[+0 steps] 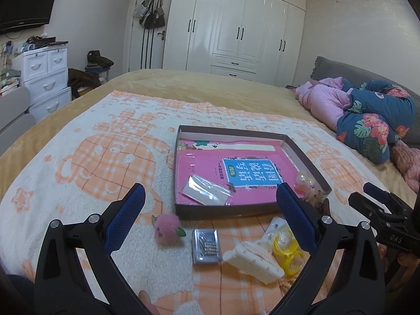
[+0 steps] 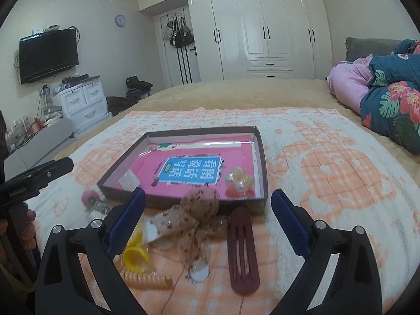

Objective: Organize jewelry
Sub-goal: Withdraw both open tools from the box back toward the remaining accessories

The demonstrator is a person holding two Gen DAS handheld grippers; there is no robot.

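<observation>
A shallow brown box [image 1: 231, 211] [image 2: 262, 157] lies on the towel with a pink book in it, a small clear bag [image 1: 207, 190] and a pearly hair tie [image 2: 240, 179] [image 1: 304, 181]. In front of it lie a pink pompom [image 1: 166, 229], a packet of clips [image 1: 206, 245], a cream bow clip [image 1: 253, 261], a yellow ring [image 1: 286, 249] [image 2: 134, 258], a gauze bow [image 2: 199, 211], a maroon snap clip [image 2: 242, 246] and a coiled hair tie [image 2: 147, 279]. My left gripper [image 1: 210, 204] is open above the loose pieces. My right gripper [image 2: 207, 204] is open above the bow and snap clip.
The orange-and-white towel [image 1: 92, 162] covers a yellow bedspread. Folded quilts [image 1: 367, 120] [image 2: 388, 99] lie at the right. A white drawer unit [image 1: 44, 78] and a wardrobe [image 2: 262, 31] stand beyond the bed. The right gripper shows at the left wrist view's right edge [image 1: 380, 210].
</observation>
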